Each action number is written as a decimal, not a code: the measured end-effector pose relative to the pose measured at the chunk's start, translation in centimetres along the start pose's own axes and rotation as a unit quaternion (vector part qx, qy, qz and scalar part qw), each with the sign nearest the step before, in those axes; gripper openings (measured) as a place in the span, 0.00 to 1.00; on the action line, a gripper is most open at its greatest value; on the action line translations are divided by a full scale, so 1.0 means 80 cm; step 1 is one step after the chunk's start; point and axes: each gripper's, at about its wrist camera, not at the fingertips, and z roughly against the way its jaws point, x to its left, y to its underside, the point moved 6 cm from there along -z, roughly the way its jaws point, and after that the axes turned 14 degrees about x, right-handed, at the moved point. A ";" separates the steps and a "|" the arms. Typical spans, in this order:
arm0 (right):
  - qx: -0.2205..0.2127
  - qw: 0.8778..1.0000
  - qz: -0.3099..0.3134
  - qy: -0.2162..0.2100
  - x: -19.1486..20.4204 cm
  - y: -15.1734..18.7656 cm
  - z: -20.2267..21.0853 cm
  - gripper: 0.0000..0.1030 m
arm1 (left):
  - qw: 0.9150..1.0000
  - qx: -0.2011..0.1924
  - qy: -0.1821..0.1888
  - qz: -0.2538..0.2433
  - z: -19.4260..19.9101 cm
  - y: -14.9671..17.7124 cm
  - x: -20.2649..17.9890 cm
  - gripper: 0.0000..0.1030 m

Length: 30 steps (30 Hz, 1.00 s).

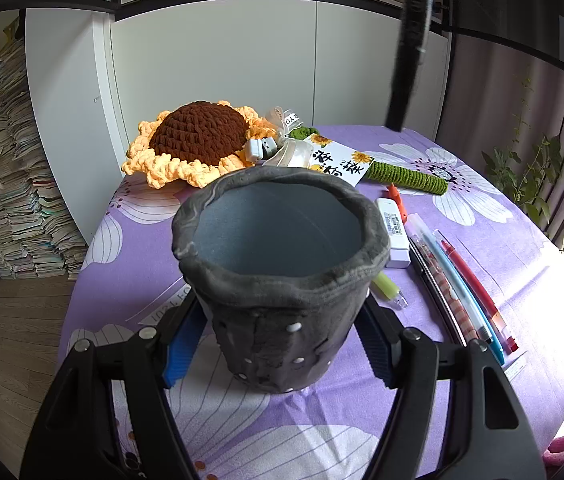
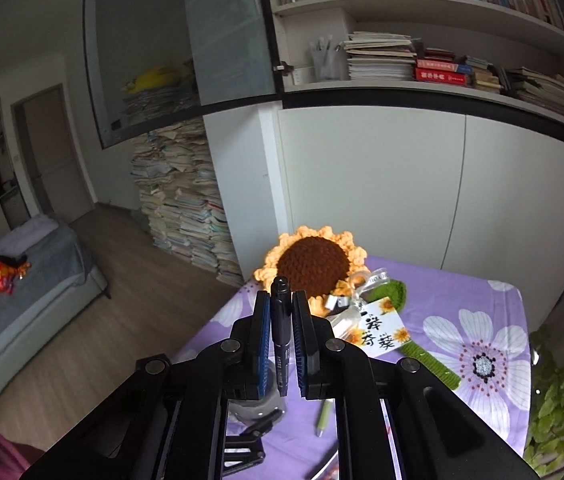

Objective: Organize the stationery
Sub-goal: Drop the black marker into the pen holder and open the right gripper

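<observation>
My left gripper point(image 1: 282, 348) is shut on a dark grey fabric pen holder point(image 1: 277, 280), upright on the purple flowered tablecloth point(image 1: 482, 208), its mouth open and empty. My right gripper point(image 2: 280, 312) is shut on a black marker pen point(image 2: 280, 328), held high above the table; the same pen hangs at the top right of the left wrist view point(image 1: 410, 40). Several pens point(image 1: 462, 288), a white eraser point(image 1: 394, 232) and a green pen point(image 1: 388, 288) lie to the holder's right. The holder point(image 2: 255, 406) shows below my right gripper.
A crocheted sunflower point(image 1: 197, 140) with a green stem point(image 1: 406, 176) and a white card point(image 1: 338, 162) lies at the table's far side. White cabinets stand behind. A book stack point(image 1: 9, 184) is at the left, a plant point(image 1: 530, 168) at the right.
</observation>
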 end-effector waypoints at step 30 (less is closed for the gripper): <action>0.128 0.989 -0.075 -0.025 -0.060 0.092 -0.097 0.12 | 1.000 0.002 0.001 0.000 -0.001 0.001 -0.003 0.67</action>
